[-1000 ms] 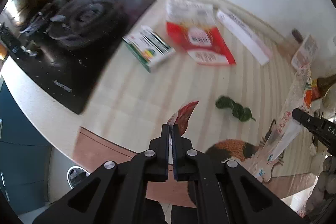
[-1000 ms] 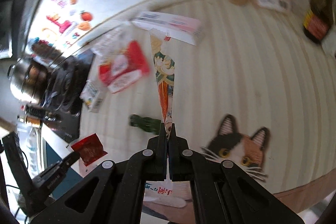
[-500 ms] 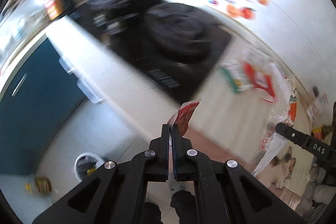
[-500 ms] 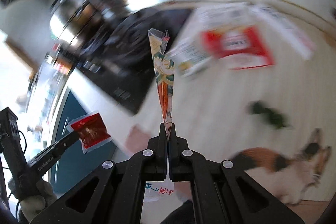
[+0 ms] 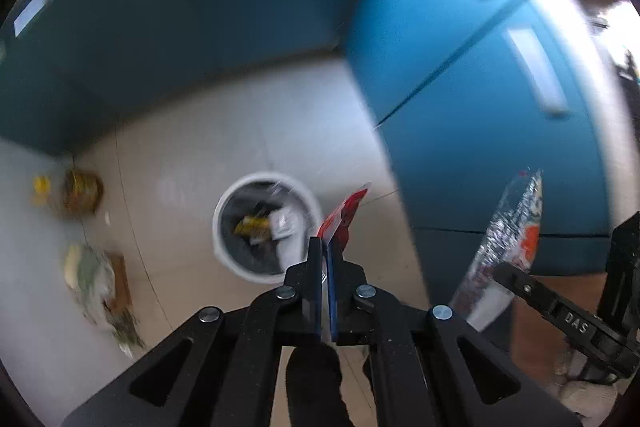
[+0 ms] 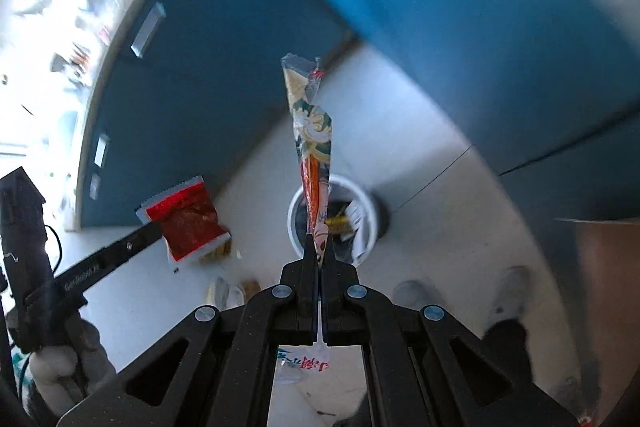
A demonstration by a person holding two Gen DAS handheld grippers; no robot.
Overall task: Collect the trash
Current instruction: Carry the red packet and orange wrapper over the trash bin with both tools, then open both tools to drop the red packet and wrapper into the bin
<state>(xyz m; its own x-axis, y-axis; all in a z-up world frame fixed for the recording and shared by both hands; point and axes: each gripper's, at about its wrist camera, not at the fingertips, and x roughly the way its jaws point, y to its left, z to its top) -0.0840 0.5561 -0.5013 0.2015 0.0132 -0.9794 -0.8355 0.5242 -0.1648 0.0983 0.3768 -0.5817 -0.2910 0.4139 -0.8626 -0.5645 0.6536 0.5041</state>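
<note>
Left wrist view: teal cabinets (image 5: 480, 147); pale tiled floor (image 5: 240, 131); white bin (image 5: 224, 239) part-filled; yellow jar (image 5: 82, 191) by wall. Left tool (image 5: 325, 255) clamped on red packet (image 5: 344, 217) above bin. Right tool (image 6: 320, 259) clamped on long printed wrapper (image 6: 312, 131), crossing the bin.

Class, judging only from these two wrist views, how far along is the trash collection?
Done: some trash already lies in the white bin. In hand: the left gripper is shut on a red packet, the right gripper on a long printed wrapper, both above the bin. Left: releasing both; litter lies on the floor.
</note>
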